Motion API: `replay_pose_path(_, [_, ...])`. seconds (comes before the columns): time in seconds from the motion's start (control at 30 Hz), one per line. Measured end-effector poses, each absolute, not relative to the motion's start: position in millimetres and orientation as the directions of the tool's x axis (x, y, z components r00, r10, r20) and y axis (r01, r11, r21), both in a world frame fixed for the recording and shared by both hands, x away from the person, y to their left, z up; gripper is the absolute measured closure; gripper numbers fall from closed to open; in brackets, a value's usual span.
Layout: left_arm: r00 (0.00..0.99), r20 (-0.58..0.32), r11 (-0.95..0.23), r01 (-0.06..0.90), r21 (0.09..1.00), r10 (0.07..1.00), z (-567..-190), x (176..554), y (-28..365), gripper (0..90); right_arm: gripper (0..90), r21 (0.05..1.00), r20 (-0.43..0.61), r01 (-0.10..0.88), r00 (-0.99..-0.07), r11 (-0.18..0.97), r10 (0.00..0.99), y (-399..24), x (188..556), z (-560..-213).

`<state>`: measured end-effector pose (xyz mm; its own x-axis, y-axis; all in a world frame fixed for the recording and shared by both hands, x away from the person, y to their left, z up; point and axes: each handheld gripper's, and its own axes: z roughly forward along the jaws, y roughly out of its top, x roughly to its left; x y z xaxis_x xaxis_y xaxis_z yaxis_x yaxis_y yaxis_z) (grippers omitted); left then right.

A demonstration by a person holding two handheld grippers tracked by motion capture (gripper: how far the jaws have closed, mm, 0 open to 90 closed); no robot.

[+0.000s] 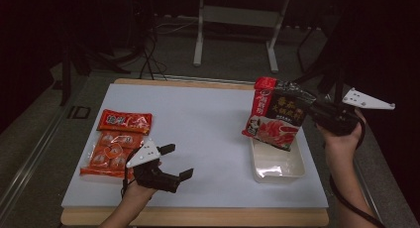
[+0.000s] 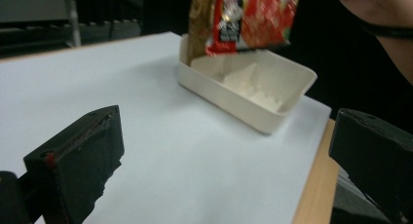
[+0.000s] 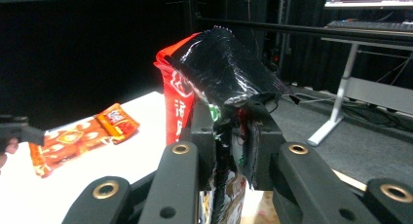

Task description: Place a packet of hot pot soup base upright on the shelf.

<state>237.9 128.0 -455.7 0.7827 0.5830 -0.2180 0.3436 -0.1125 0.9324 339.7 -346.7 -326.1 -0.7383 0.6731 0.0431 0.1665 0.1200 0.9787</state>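
Observation:
My right gripper point(image 1: 308, 105) is shut on a red and black snack bag point(image 1: 275, 114), which hangs tilted above the white tray point(image 1: 277, 176) at the right of the table. From the right gripper view the bag point(image 3: 219, 73) is pinched between the two jaws. The bag's lower edge point(image 2: 243, 19) hangs just over the tray point(image 2: 287, 95) in the left gripper view. My left gripper point(image 1: 172, 162) stands open near the front left of the table, nothing between its fingers point(image 2: 80, 158). An orange pack of snacks point(image 1: 113, 148) lies just left of it.
A smaller red packet point(image 1: 125, 122) lies behind the orange pack. The white mat point(image 1: 208, 119) covers the wooden table point(image 1: 198, 217). Table legs and cables stand on the floor beyond the far edge.

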Motion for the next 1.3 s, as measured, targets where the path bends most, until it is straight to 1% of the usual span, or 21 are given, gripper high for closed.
replay_pose_path(0.23, [0.807, -0.196, -0.147, 0.328, 0.933, 0.557, -474.3, 234.9, 130.2, 0.0, 77.0, 0.981, -0.008, 0.122, -0.745, 0.148, 0.667, -360.8, 355.7, -327.7])
replay_pose_path(0.33, [0.808, -0.213, -0.144, 0.343, 0.928, 0.550, -479.4, 234.6, 130.8, 0.1, 76.9, 0.979, 0.008, 0.141, -0.754, 0.150, 0.656, -366.9, 364.3, -330.9])
replay_pose_path(0.5, [0.802, -0.239, -0.130, 0.363, 0.923, 0.547, -485.2, 234.6, 133.3, 0.0, 76.9, 0.978, 0.013, 0.143, -0.773, 0.154, 0.634, -373.7, 374.5, -342.0])
replay_pose_path(0.83, [0.799, -0.244, -0.120, 0.365, 0.923, 0.549, -490.1, 234.6, 133.7, 0.1, 76.8, 0.972, -0.024, 0.137, -0.749, 0.190, 0.663, -375.7, 382.6, -355.9])
replay_pose_path(1.03, [0.795, -0.255, -0.111, 0.373, 0.921, 0.551, -492.1, 234.9, 134.8, 0.1, 76.7, 0.960, -0.033, 0.164, -0.739, 0.227, 0.673, -370.9, 390.4, -369.6])
replay_pose_path(1.3, [0.787, -0.273, -0.089, 0.382, 0.920, 0.553, -494.0, 235.9, 137.1, 0.1, 76.7, 0.960, 0.000, 0.189, -0.738, 0.207, 0.675, -371.0, 393.9, -384.3])
